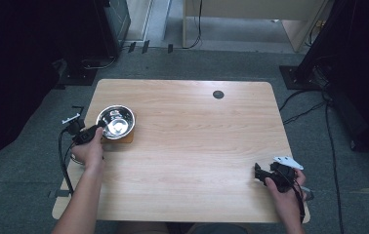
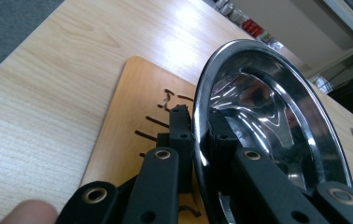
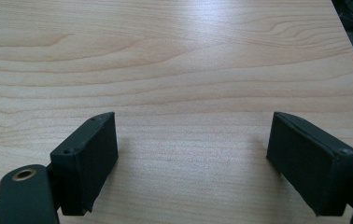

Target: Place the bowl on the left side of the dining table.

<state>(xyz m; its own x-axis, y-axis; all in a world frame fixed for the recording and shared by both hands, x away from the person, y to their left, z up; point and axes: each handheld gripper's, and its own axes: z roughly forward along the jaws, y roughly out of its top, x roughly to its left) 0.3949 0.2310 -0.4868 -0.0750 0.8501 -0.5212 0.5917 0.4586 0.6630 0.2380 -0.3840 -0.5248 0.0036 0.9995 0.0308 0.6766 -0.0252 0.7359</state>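
Observation:
A shiny steel bowl (image 1: pixel 116 121) rests on a thin wooden board (image 1: pixel 126 138) near the table's left edge. My left gripper (image 1: pixel 100 126) is shut on the bowl's rim; in the left gripper view one jaw presses outside the rim and the other inside the bowl (image 2: pixel 277 116), with my left gripper (image 2: pixel 198 122) over the wooden board (image 2: pixel 137 107), which has dark marks on it. My right gripper (image 1: pixel 256 170) lies low over the bare table near the front right corner. In the right gripper view my right gripper (image 3: pixel 191 154) stands wide open with nothing between its jaws.
The wooden table (image 1: pixel 192 146) has a round dark cable hole (image 1: pixel 218 94) at the back. Cables (image 1: pixel 64 161) trail off the table's left edge and across the grey floor at the right.

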